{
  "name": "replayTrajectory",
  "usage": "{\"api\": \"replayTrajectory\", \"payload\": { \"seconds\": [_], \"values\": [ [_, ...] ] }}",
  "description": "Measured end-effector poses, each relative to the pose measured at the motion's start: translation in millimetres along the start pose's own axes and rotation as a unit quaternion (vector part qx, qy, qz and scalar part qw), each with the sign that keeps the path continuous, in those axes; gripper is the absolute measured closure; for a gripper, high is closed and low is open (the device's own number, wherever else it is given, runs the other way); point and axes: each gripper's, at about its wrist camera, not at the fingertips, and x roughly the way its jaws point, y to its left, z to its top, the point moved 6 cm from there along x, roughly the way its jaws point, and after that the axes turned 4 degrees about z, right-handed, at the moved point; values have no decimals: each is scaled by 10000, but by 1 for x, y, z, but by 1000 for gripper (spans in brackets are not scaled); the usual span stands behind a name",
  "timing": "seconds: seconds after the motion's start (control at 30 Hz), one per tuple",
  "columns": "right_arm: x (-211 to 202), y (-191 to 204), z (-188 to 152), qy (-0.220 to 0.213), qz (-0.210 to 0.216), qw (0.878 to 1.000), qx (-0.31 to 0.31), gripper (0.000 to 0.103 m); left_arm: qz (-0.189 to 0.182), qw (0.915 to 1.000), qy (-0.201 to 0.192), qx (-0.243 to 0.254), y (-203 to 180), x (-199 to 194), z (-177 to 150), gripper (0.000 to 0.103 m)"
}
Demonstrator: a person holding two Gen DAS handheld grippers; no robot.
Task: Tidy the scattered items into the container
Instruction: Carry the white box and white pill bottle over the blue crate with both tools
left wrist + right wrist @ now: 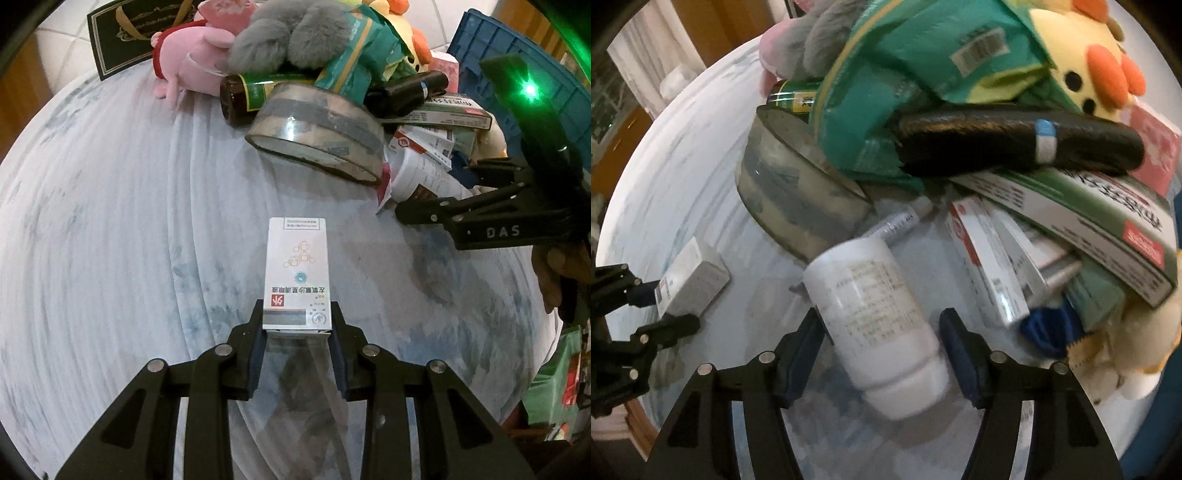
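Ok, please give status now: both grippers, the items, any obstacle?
Left gripper shut on white medicine box. Right gripper open, jaws astride white bottle. Tape roll crowds bottle's far end.

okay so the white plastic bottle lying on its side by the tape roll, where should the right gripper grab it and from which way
Grip the white bottle across its straight labelled body, coming down from above with a finger on each long side. It lies on the cloth with its cap toward the camera, so the round body fits crosswise between the right gripper, whose fingers already straddle it. Avoid the stepped cap end, which narrows and would probably slip.
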Motion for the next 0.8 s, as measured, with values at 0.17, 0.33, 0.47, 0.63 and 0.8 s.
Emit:
{"api": "replayTrajectory", "payload": {
  "seconds": [0.17, 0.33, 0.47, 0.63, 0.8],
  "values": [
    [-4, 5, -2, 14, 25, 10000, -10, 52, 56, 9999, 64, -84, 2, 0, -2, 73],
    [-11, 8, -14, 158, 169, 9997, 95, 52, 107, 9998, 1, -138, 2, -10, 1, 73],
    [-27, 10, -22, 182, 261, 9993, 172, 52, 114, 9998, -96, -152, 0, -24, 1, 73],
    [-62, 13, -21, 31, 350, 9991, 249, 52, 158, 9996, -209, -87, 4, -46, 12, 73],
    [-97, 21, -16, -176, 465, 9987, 123, 52, 240, 9990, -363, -38, 3, -73, 19, 73]
  ]
}}
